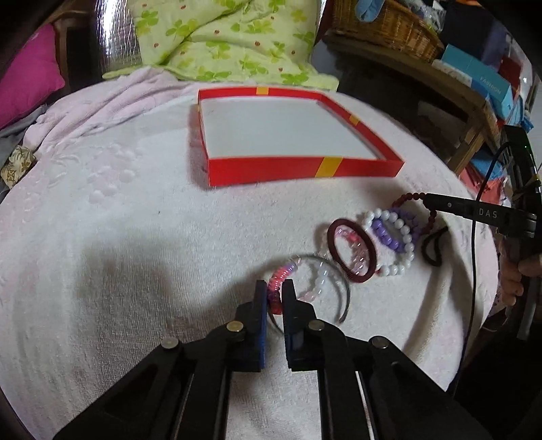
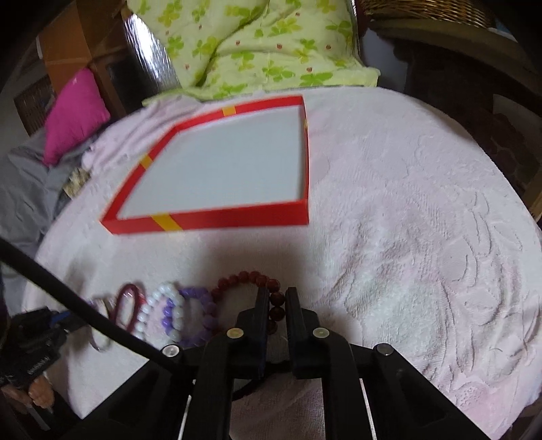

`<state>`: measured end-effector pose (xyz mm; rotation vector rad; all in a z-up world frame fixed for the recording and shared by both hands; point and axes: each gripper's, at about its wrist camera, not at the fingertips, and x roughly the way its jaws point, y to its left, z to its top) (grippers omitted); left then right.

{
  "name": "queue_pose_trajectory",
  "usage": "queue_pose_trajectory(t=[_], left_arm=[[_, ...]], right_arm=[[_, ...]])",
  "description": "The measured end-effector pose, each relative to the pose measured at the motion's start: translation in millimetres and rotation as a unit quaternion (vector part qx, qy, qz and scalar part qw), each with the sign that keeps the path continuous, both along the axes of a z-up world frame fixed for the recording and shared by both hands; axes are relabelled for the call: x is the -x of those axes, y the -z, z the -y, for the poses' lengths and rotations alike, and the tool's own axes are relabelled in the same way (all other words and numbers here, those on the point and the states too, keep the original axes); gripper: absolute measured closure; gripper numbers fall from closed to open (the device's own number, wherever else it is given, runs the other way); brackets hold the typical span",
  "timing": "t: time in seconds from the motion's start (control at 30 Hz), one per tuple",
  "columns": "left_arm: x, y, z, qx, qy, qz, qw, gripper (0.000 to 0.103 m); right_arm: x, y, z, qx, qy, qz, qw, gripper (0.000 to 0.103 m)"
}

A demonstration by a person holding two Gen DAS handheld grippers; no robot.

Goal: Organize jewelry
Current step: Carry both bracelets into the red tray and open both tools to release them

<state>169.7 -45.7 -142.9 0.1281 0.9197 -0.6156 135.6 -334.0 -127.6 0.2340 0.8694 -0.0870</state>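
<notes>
A shallow red box (image 1: 305, 166) with a white floor and yellow stripes lies on the towel-covered table; it also shows in the right wrist view (image 2: 237, 216). My left gripper (image 1: 275, 283) is shut on a pink and clear bead bracelet (image 1: 318, 277), which looks lifted and blurred. My right gripper (image 2: 275, 293) is shut on a dark red bead bracelet (image 2: 250, 278), seen in the left wrist view (image 1: 411, 196) too. A maroon ring (image 1: 352, 250), a white bead bracelet (image 1: 396, 243), a purple bead bracelet (image 1: 386, 237) and a thin metal bangle (image 1: 345, 298) lie between the grippers.
A black hair tie (image 1: 432, 248) lies near the right gripper. A green floral quilt (image 1: 220, 37) lies behind the box. A magenta cushion (image 1: 27, 74) is at the far left. A wicker basket (image 1: 386, 23) and boxes stand on a shelf to the right.
</notes>
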Motion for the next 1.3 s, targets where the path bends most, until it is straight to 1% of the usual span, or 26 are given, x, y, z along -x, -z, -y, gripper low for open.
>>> queue_pose_trajectory(t=[0.1, 0.17, 0.3, 0.33, 0.47, 0.6, 0.77, 0.87, 0.97, 1.07, 1.2, 1.3], left_arm=[[3.0, -9.4, -2.9, 0.016, 0.004, 0.015, 0.9997, 0.096], [4.8, -16.5, -7.7, 0.037, 0.006, 0.021, 0.9991, 0.096], [9.5, -30.4, -14.8, 0.071, 0.015, 0.040, 0.9965, 0.096], [10.2, -33.4, -16.5, 0.080, 0.016, 0.045, 0.9957, 0.096], [5.2, -43.0, -18.0, 0.106, 0.013, 0.050, 0.9930, 0.096], [-9.7, -63.3, -8.9, 0.119, 0.010, 0.064, 0.9908, 0.096], [-51.7, -89.3, 13.2, 0.120, -0.010, 0.095, 0.9882, 0.096], [-76.3, -87.1, 26.8, 0.115, -0.019, 0.097, 0.9884, 0.096], [-98.3, -73.6, 38.1, 0.111, -0.029, 0.082, 0.9900, 0.096], [-114.7, -56.0, 46.7, 0.098, -0.038, 0.061, 0.9926, 0.096], [-120.8, -38.6, 52.1, 0.081, -0.035, 0.041, 0.9953, 0.096], [-122.2, -28.0, 56.1, 0.070, -0.033, 0.021, 0.9968, 0.096]], right_arm=[[7.8, -10.4, 6.9, -0.017, 0.000, 0.025, 1.000, 0.093], [13.0, -14.9, 10.1, -0.028, 0.001, 0.038, 0.999, 0.093], [19.3, -25.6, 19.0, -0.065, 0.004, 0.069, 0.996, 0.093], [15.7, -26.4, 13.8, -0.066, 0.004, 0.074, 0.995, 0.093], [14.5, -35.7, 16.2, -0.087, 0.004, 0.099, 0.991, 0.093], [7.3, -44.7, 17.4, -0.102, 0.007, 0.120, 0.987, 0.093], [-15.9, -57.9, 18.9, -0.136, 0.011, 0.147, 0.980, 0.093], [-35.3, -59.4, 15.6, -0.150, 0.013, 0.151, 0.977, 0.093], [-56.7, -53.5, 9.8, -0.162, 0.013, 0.141, 0.977, 0.093], [-76.3, -44.2, 3.8, -0.161, 0.015, 0.125, 0.979, 0.093], [-94.4, -25.9, 3.0, -0.155, 0.023, 0.095, 0.983, 0.093], [-99.0, -15.6, 8.4, -0.153, 0.035, 0.078, 0.985, 0.093]])
